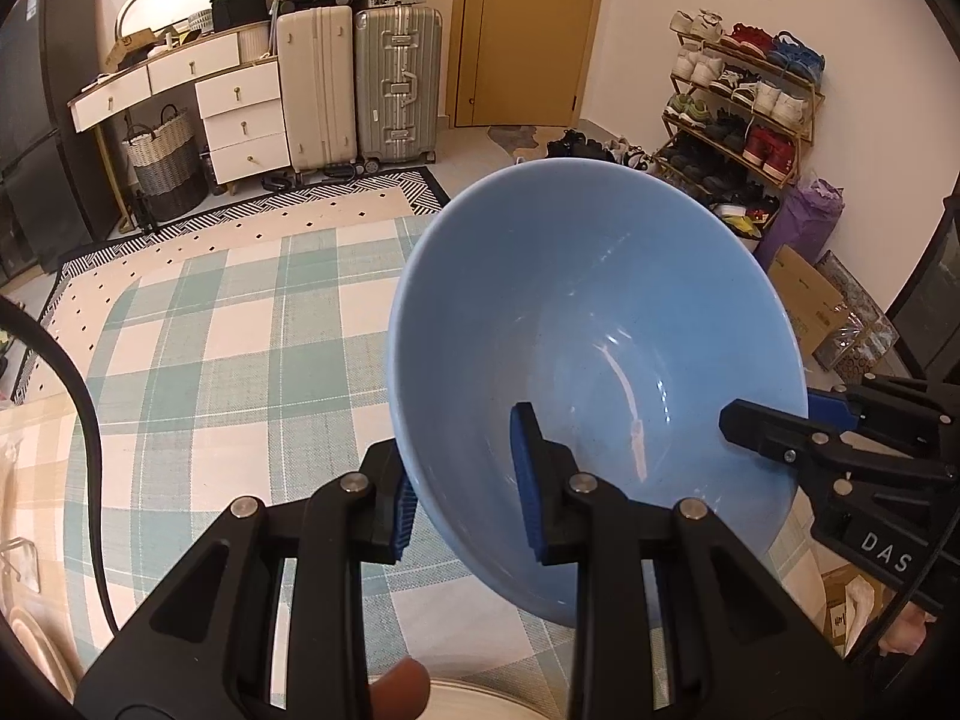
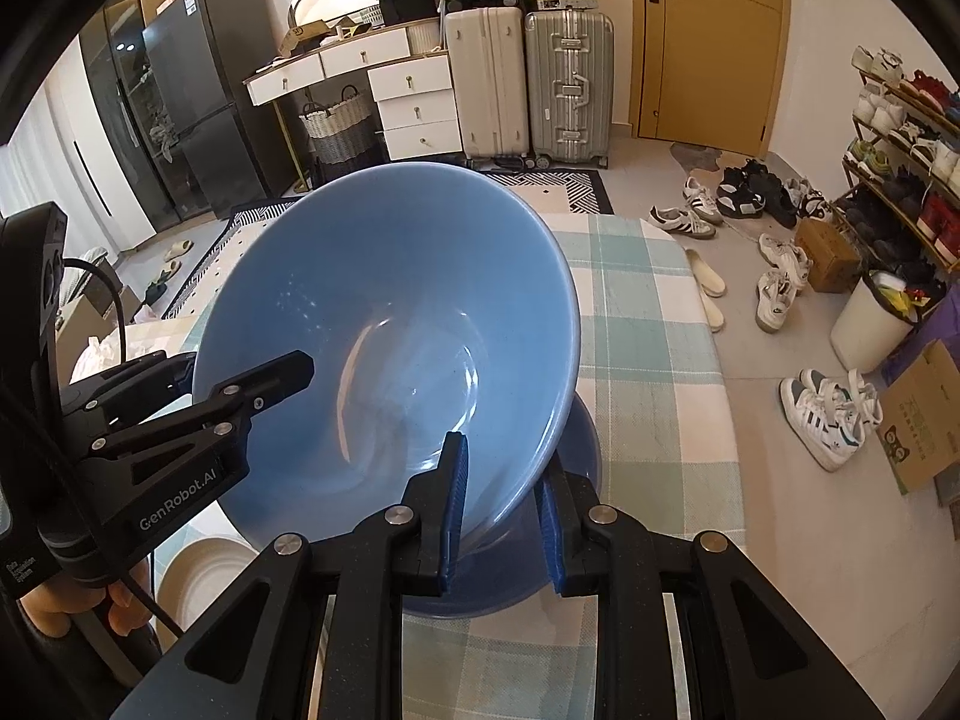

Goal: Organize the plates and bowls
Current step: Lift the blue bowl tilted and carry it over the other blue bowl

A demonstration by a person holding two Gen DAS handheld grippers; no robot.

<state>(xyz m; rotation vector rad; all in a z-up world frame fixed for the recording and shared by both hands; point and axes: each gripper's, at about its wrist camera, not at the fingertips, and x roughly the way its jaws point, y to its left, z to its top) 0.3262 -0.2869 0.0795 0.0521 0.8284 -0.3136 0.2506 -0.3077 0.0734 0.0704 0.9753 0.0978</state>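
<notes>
A large light-blue bowl (image 1: 600, 330) (image 2: 390, 300) hangs tilted above the checked tablecloth (image 1: 240, 360), held by its rim from two sides. My left gripper (image 1: 465, 492) is shut on the near rim, with one blue pad inside the bowl and one outside. It enters the right wrist view from the left (image 2: 240, 369). My right gripper (image 2: 501, 519) is shut on the opposite rim in the same way, and it shows at the right of the left wrist view (image 1: 786, 414). Directly under the bowl lies a darker blue dish (image 2: 585, 450).
A cream plate (image 2: 198, 570) (image 1: 468, 702) sits on the table near the person's hand. Beyond the table are suitcases (image 1: 360, 84), a white drawer unit (image 1: 240, 114), a dark fridge (image 2: 198, 96), a shoe rack (image 1: 744, 102), and loose shoes and boxes on the floor (image 2: 780, 288).
</notes>
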